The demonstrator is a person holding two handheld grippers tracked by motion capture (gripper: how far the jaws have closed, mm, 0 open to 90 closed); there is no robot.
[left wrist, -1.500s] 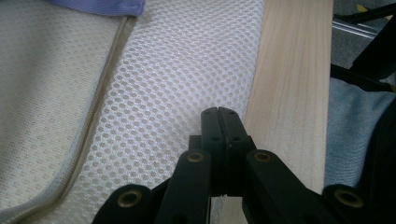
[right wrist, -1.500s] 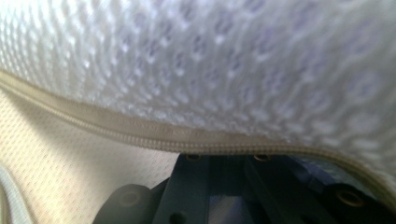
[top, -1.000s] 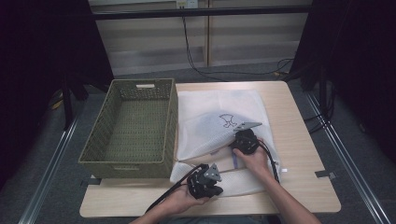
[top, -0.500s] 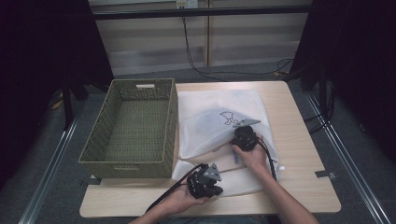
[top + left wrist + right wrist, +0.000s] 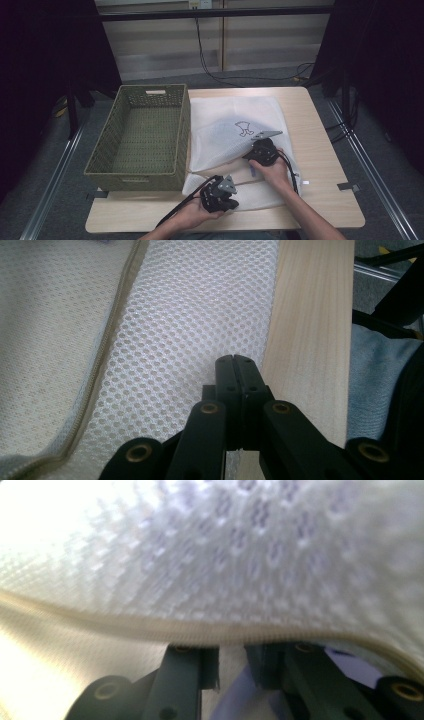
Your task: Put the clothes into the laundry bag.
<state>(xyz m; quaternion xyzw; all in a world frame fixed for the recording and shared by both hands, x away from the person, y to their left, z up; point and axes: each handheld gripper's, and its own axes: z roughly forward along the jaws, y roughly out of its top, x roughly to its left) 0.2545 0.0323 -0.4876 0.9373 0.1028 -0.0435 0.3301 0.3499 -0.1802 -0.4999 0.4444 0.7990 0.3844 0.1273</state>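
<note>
A white mesh laundry bag (image 5: 235, 115) lies flat on the wooden table (image 5: 325, 150), with its beige zipper (image 5: 102, 370) running along the near side. My left gripper (image 5: 231, 202) (image 5: 233, 362) sits at the bag's front edge, shut, with mesh pinched between its pads. My right gripper (image 5: 248, 159) (image 5: 232, 670) is tucked under the raised zipper edge (image 5: 210, 632) of the bag. Its jaws have just been opening and stand apart. A bluish scrap (image 5: 235, 695) shows in the gap, and the pads press on nothing.
A green woven basket (image 5: 137, 172) stands with nothing in it at the table's left, right against the bag. Bare wood runs along the table's right side and front edge (image 5: 310, 340). Cables lie on the floor beyond the table.
The right hand has barely shifted over the bag. The left hand and the bag's front edge stay as they were.
</note>
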